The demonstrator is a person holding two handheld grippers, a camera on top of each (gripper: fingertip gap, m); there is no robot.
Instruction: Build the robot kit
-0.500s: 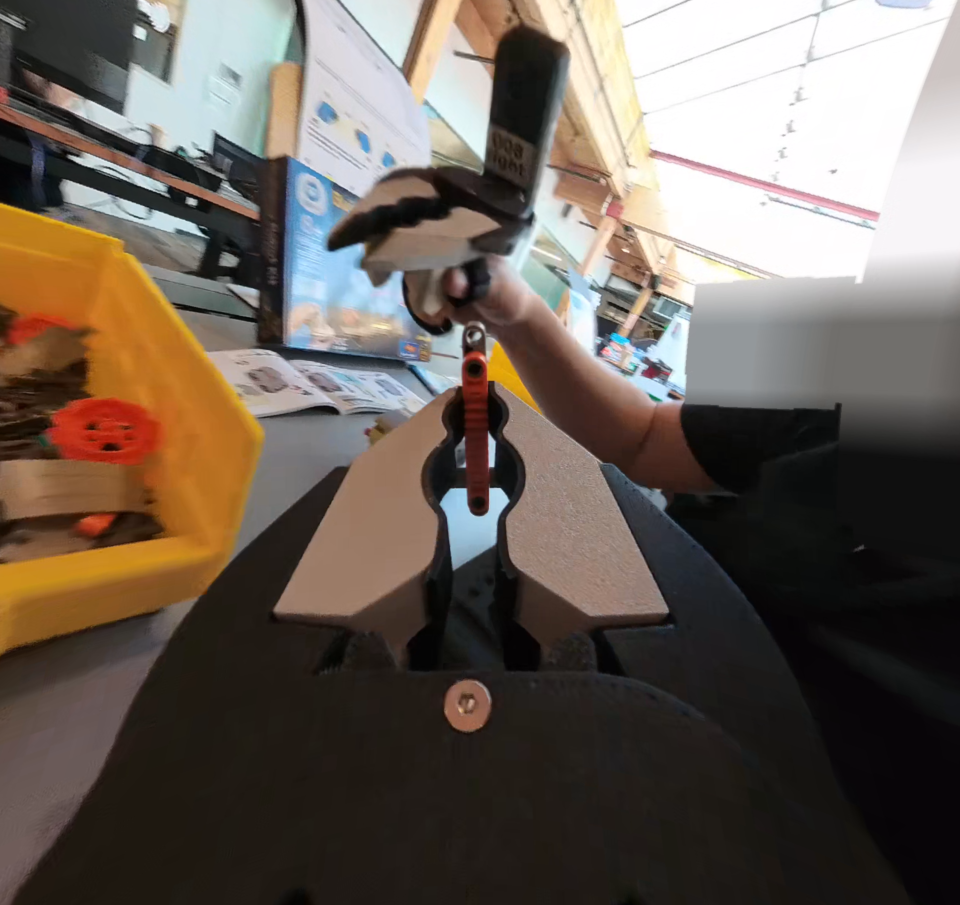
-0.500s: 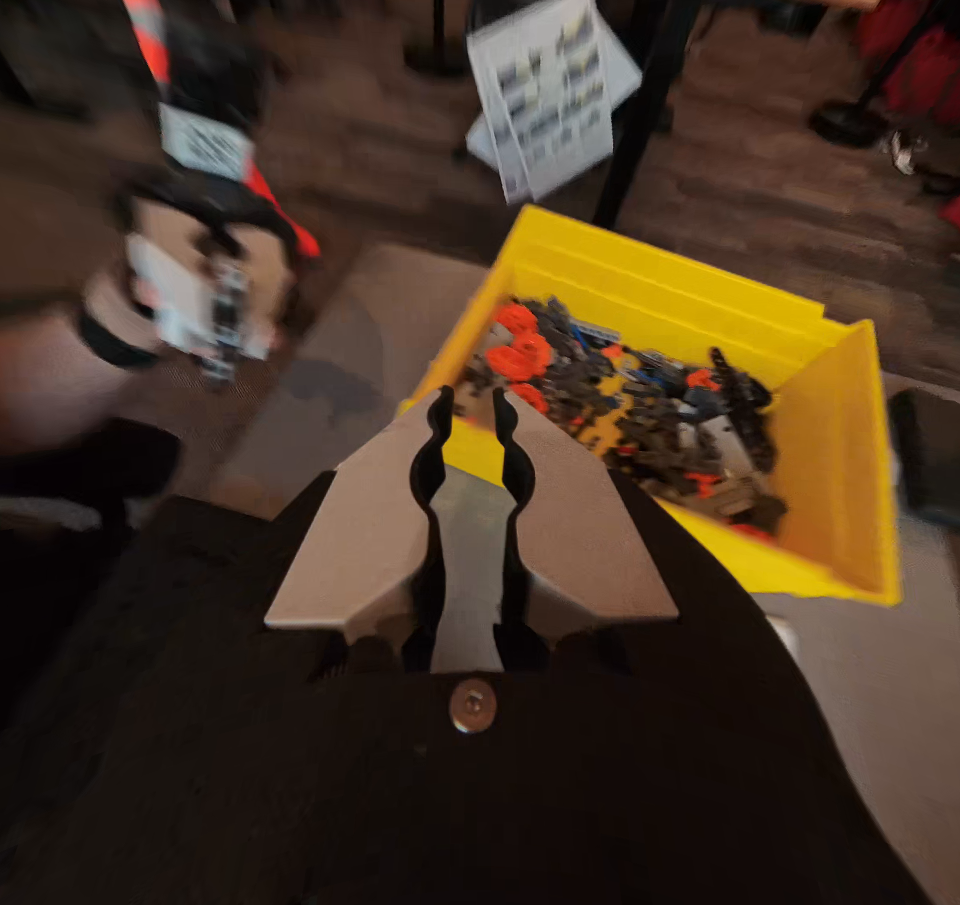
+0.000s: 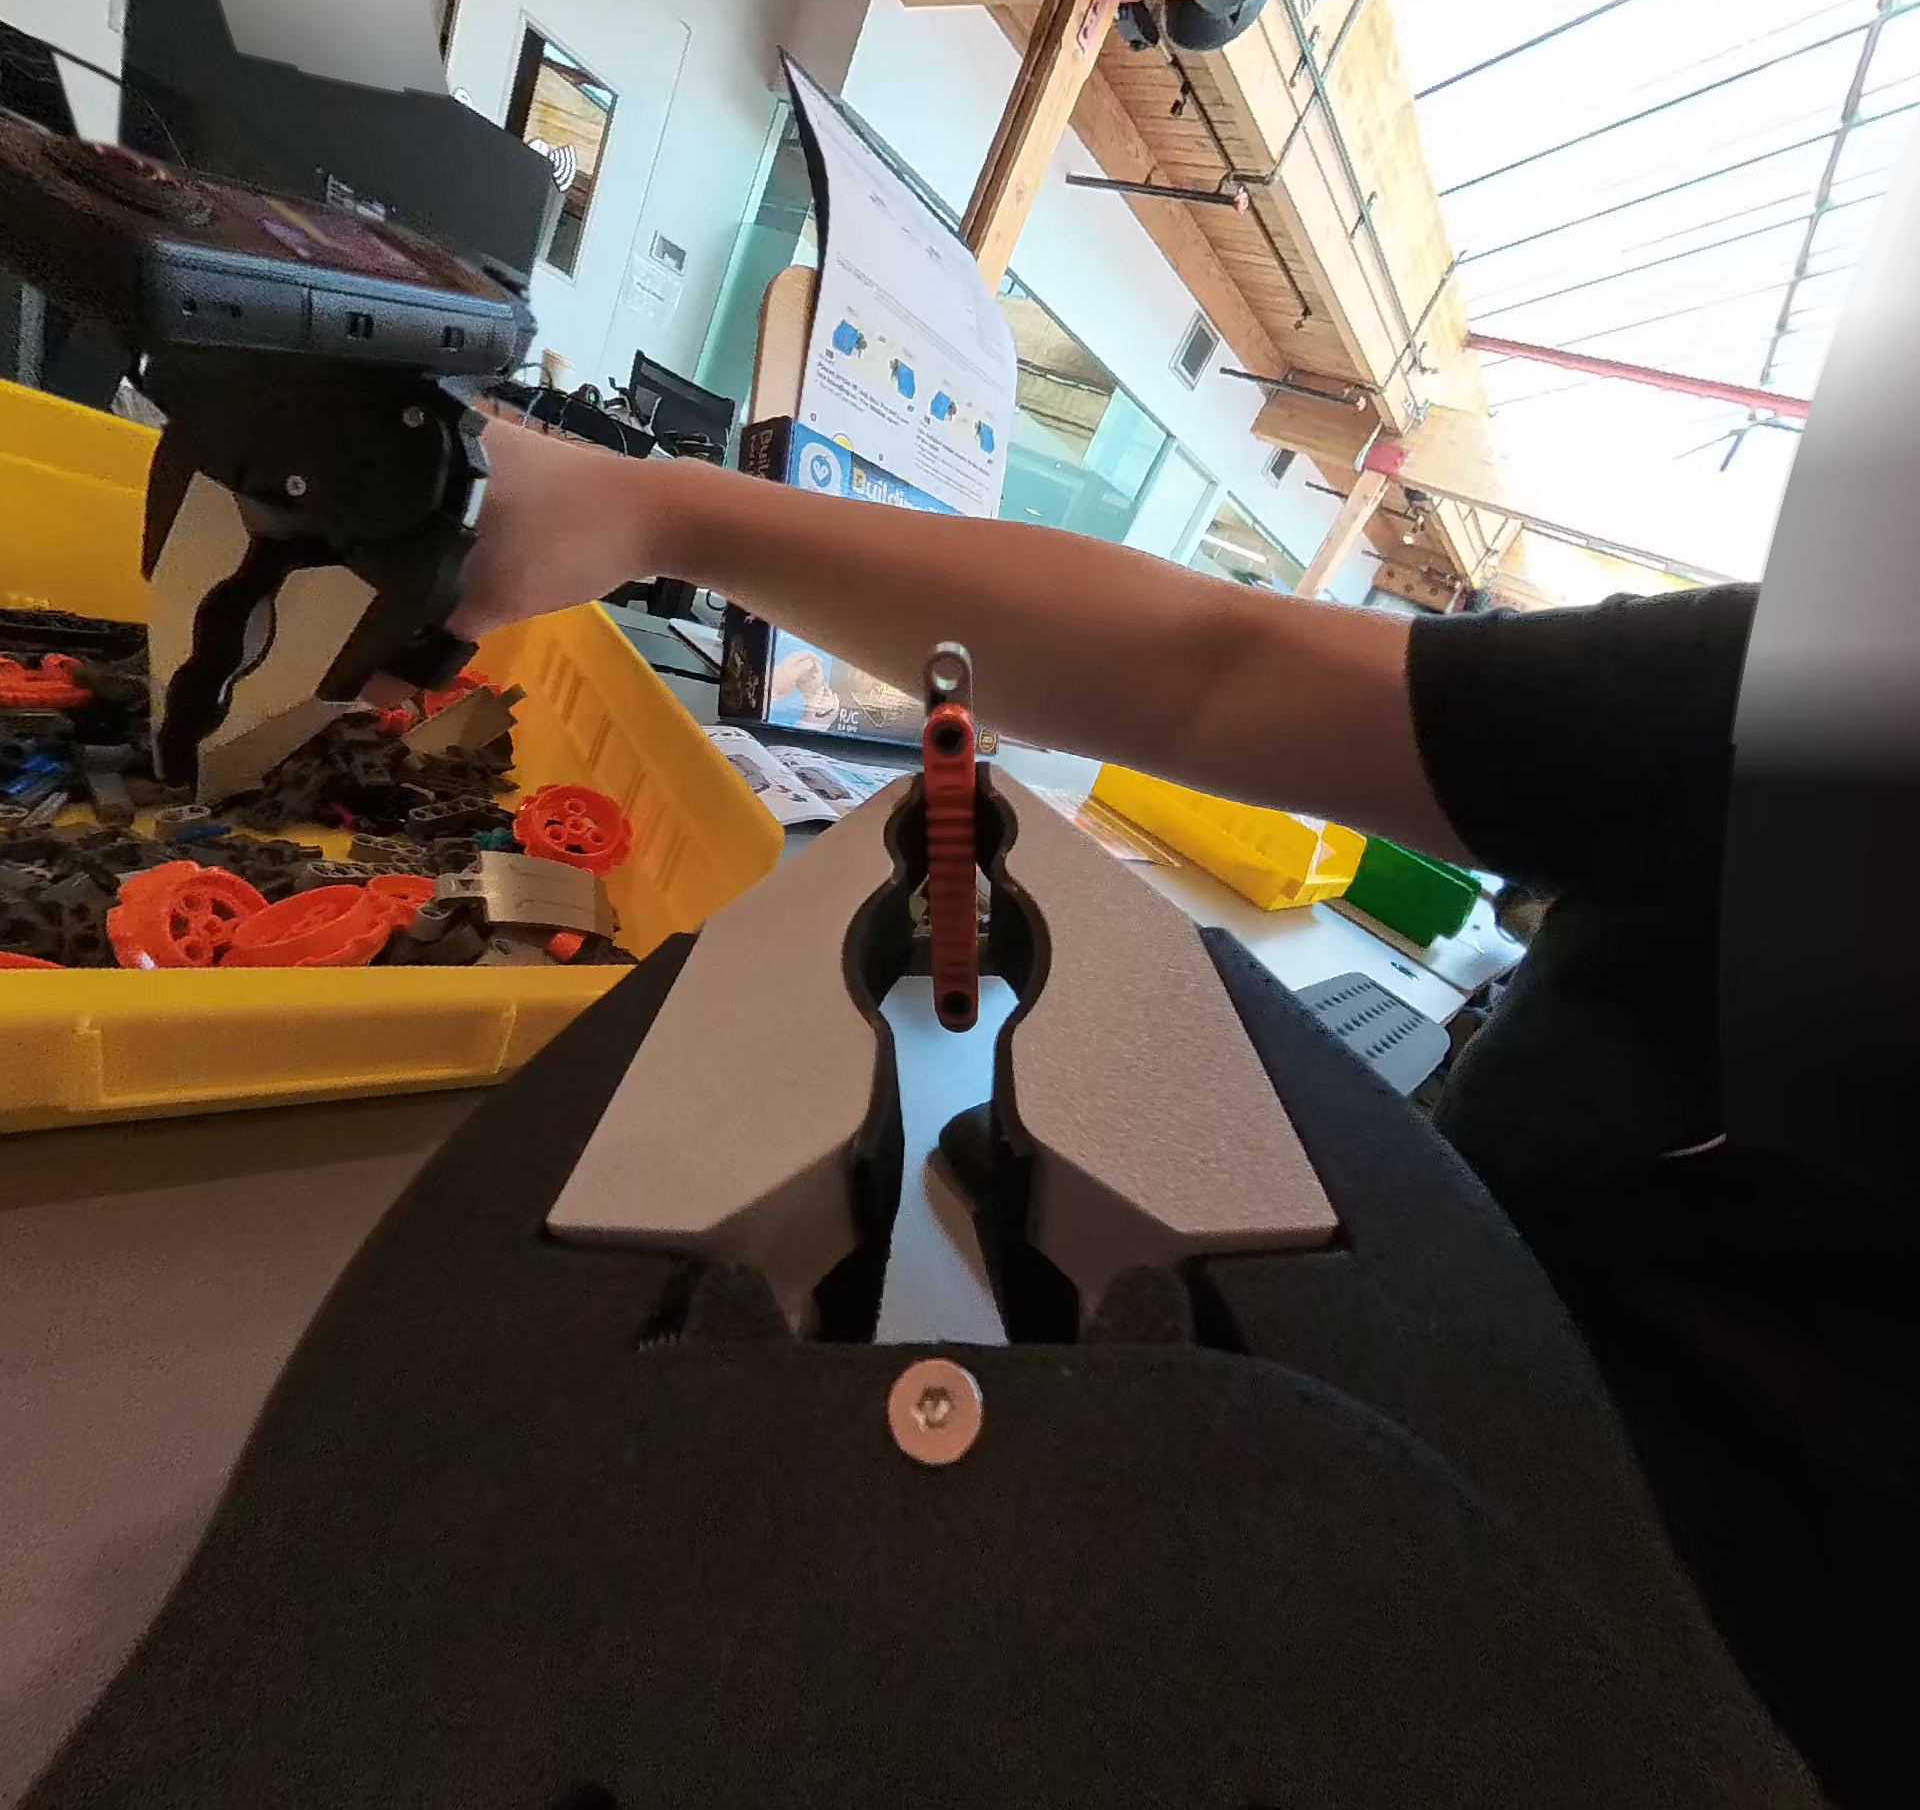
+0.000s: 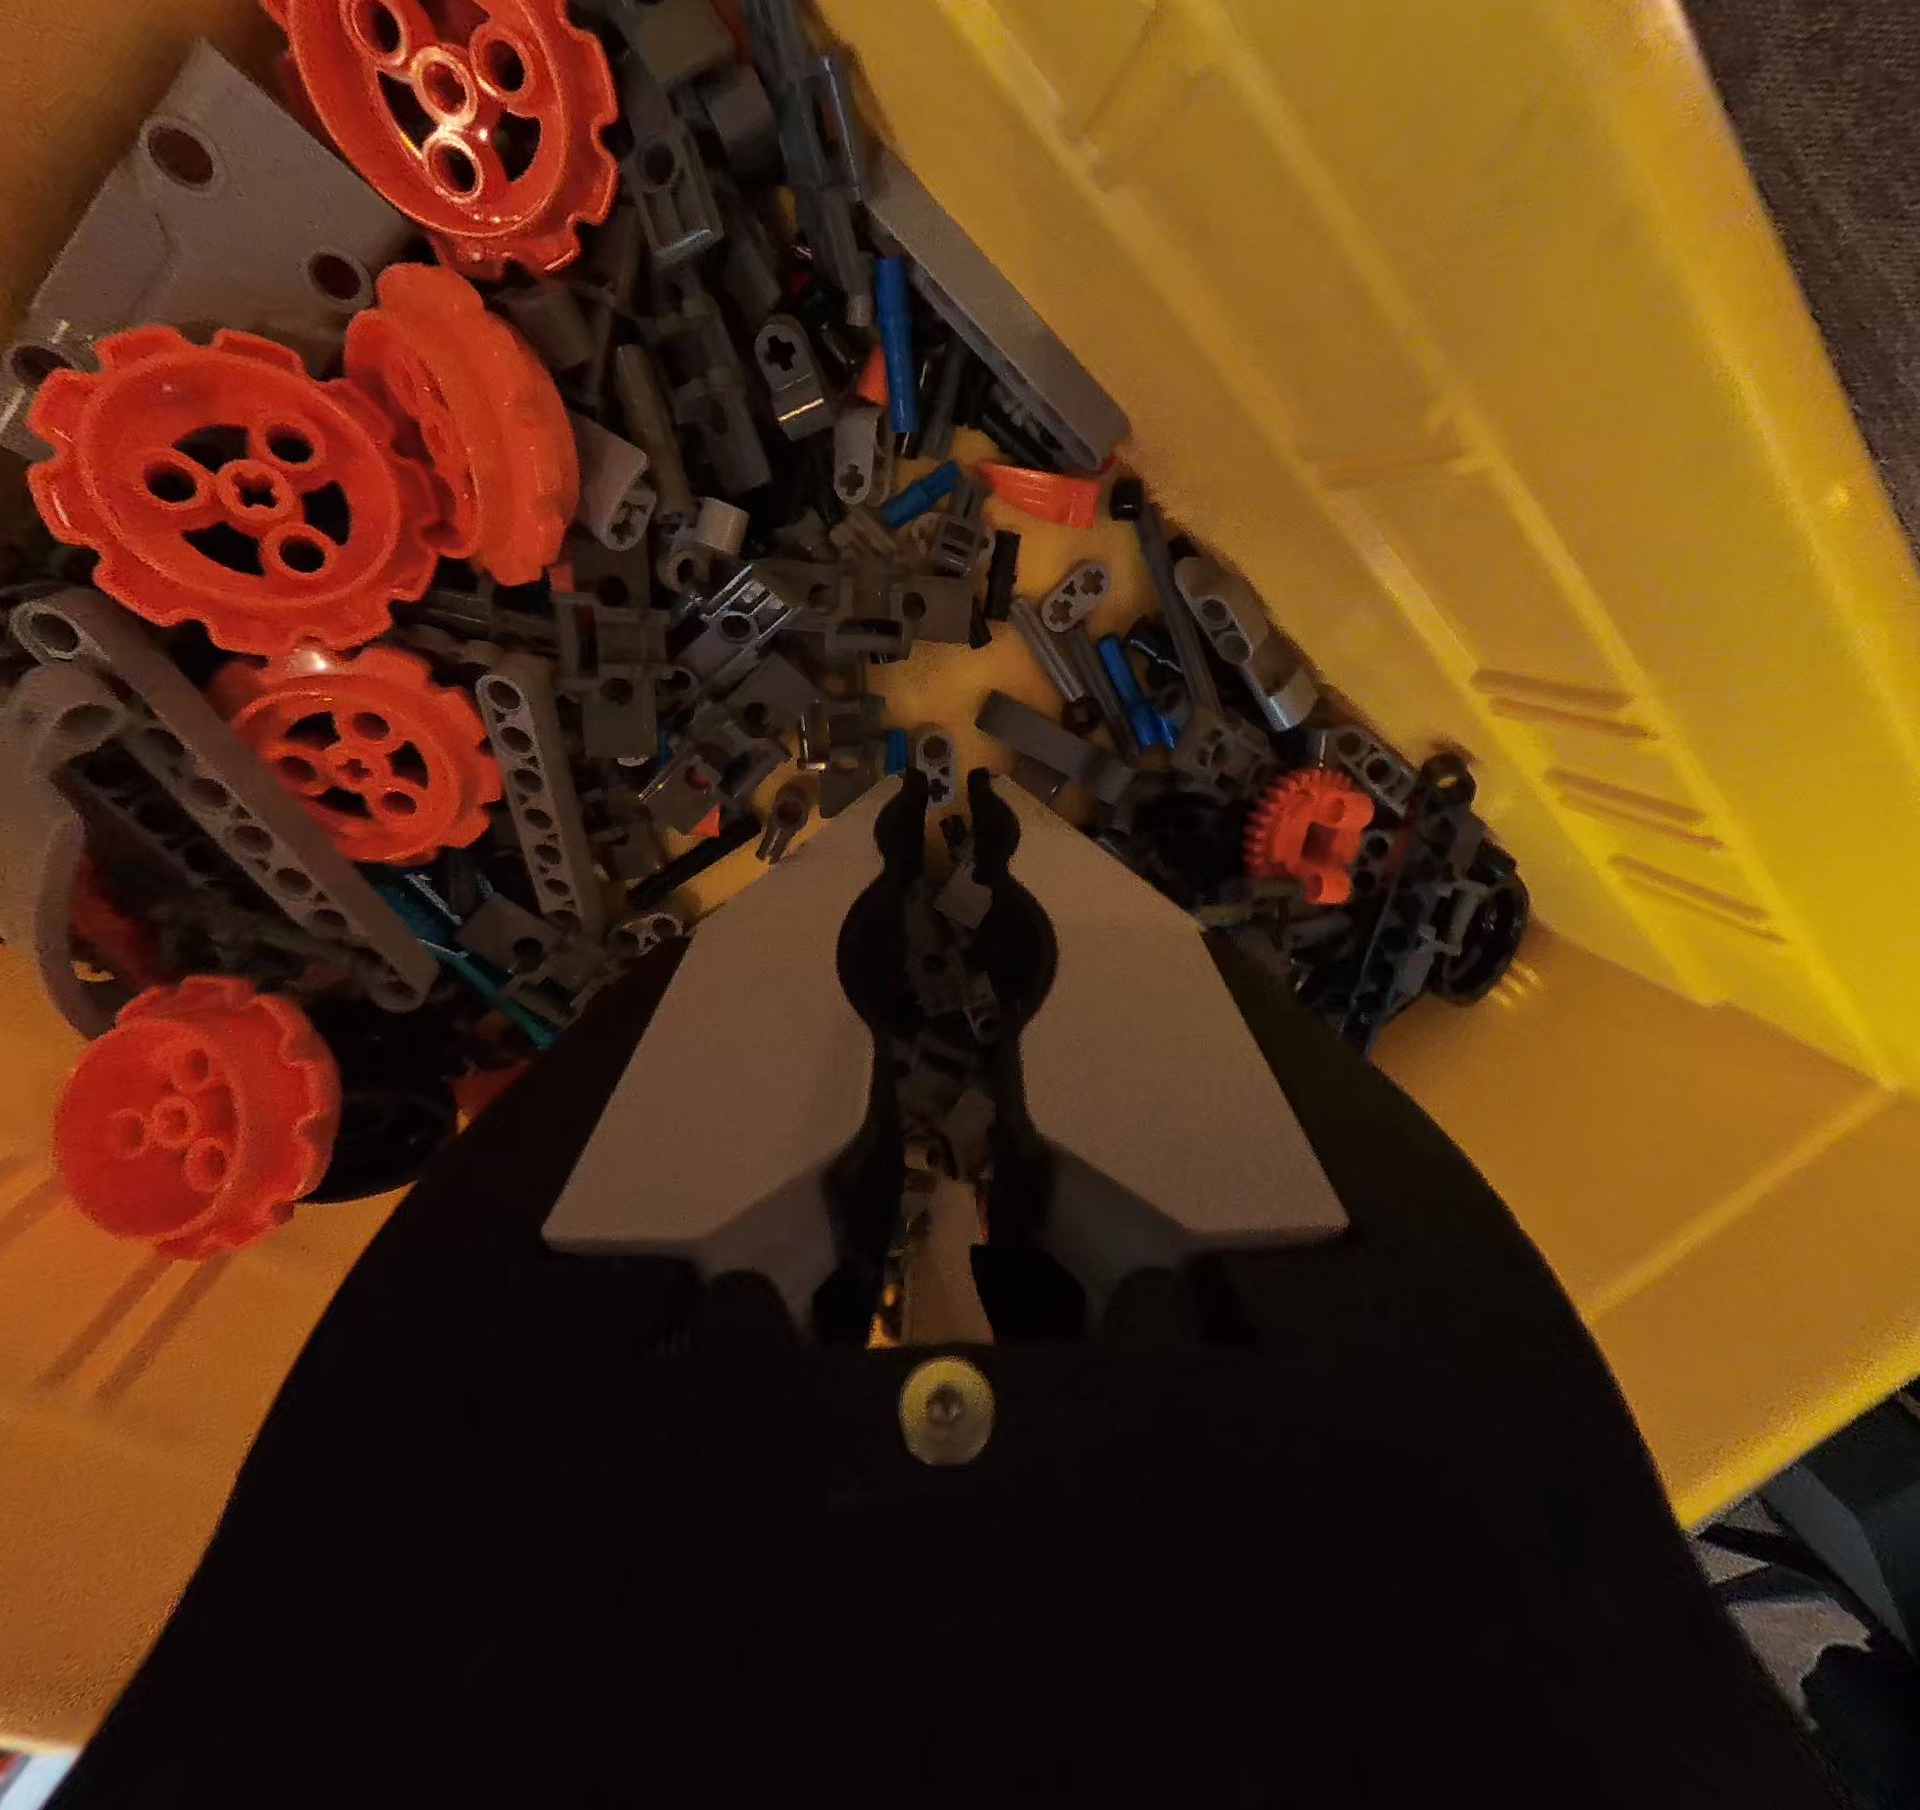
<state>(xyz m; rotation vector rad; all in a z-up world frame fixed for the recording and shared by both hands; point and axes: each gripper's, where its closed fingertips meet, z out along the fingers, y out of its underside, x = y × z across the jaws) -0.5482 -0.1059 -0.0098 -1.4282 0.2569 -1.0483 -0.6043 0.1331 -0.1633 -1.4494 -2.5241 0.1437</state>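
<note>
While your left gripper (image 3: 951, 804) clamps a slim red toothed plastic beam (image 3: 951, 877), your right gripper (image 4: 948, 796), parted, has plunged into the yellow plastic parts bin (image 4: 1455, 306).

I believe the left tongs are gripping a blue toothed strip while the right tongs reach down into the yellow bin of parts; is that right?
Not quite: the toothed strip is red, not blue, as the left wrist view shows. The rest holds: the left tongs grip it, while the right tongs reach down into the yellow bin of parts.
</note>
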